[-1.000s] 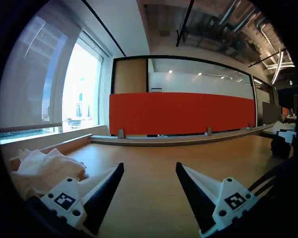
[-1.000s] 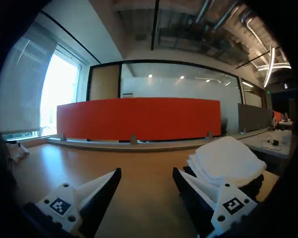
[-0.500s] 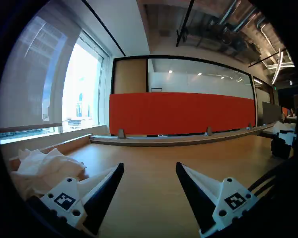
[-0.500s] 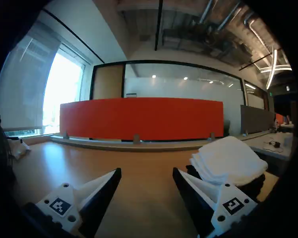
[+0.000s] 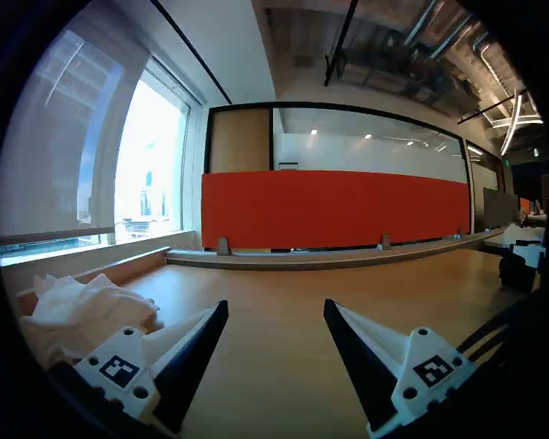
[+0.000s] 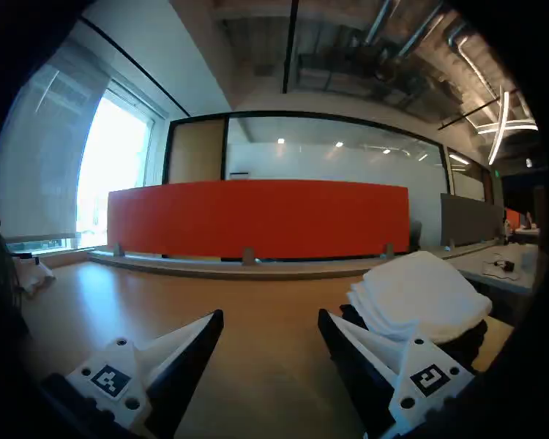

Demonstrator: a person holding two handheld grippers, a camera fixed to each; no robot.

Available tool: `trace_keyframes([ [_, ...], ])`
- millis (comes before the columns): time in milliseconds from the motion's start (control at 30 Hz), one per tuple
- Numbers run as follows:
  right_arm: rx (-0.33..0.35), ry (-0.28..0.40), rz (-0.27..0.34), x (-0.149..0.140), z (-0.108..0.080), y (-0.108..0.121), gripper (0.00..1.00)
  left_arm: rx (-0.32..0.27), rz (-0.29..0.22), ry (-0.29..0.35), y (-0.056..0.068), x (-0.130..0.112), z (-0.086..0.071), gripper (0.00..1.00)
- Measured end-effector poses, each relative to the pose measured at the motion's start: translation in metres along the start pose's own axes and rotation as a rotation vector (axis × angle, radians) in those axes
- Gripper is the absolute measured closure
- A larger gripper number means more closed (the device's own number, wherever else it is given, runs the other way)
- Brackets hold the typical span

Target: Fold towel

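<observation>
In the left gripper view, a crumpled white towel heap (image 5: 80, 311) lies at the left in a wooden tray, just beyond my left gripper's left finger. My left gripper (image 5: 276, 313) is open, low over the wooden table (image 5: 311, 285), with nothing between its fingers. In the right gripper view, a stack of folded white towels (image 6: 421, 294) rests on a dark base at the right, behind the right finger. My right gripper (image 6: 270, 322) is open and holds nothing. A bit of the crumpled towels (image 6: 31, 274) appears at the far left.
An orange divider panel (image 5: 333, 208) runs along the table's far edge. A bright window (image 5: 146, 175) fills the left wall. A dark object with white cloth (image 5: 520, 263) stands at the right edge in the left gripper view. Another desk with cables (image 6: 505, 267) lies beyond the folded stack.
The left gripper has not moved. The right gripper view has shifted very slightly; both grippers stay open.
</observation>
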State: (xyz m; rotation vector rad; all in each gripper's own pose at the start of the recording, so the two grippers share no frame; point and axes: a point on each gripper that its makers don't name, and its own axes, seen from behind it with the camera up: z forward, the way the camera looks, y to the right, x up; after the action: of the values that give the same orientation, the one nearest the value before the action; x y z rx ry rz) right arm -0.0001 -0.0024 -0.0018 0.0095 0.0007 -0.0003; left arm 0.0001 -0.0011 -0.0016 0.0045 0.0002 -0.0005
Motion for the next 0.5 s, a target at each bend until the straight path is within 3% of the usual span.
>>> trace_keyframes([
  [500, 0.0, -0.001, 0.0, -0.0005, -0.0001, 0.001, 0.0, 0.0, 0.0, 0.0, 0.0, 0.0002, 0.0005, 0.03],
])
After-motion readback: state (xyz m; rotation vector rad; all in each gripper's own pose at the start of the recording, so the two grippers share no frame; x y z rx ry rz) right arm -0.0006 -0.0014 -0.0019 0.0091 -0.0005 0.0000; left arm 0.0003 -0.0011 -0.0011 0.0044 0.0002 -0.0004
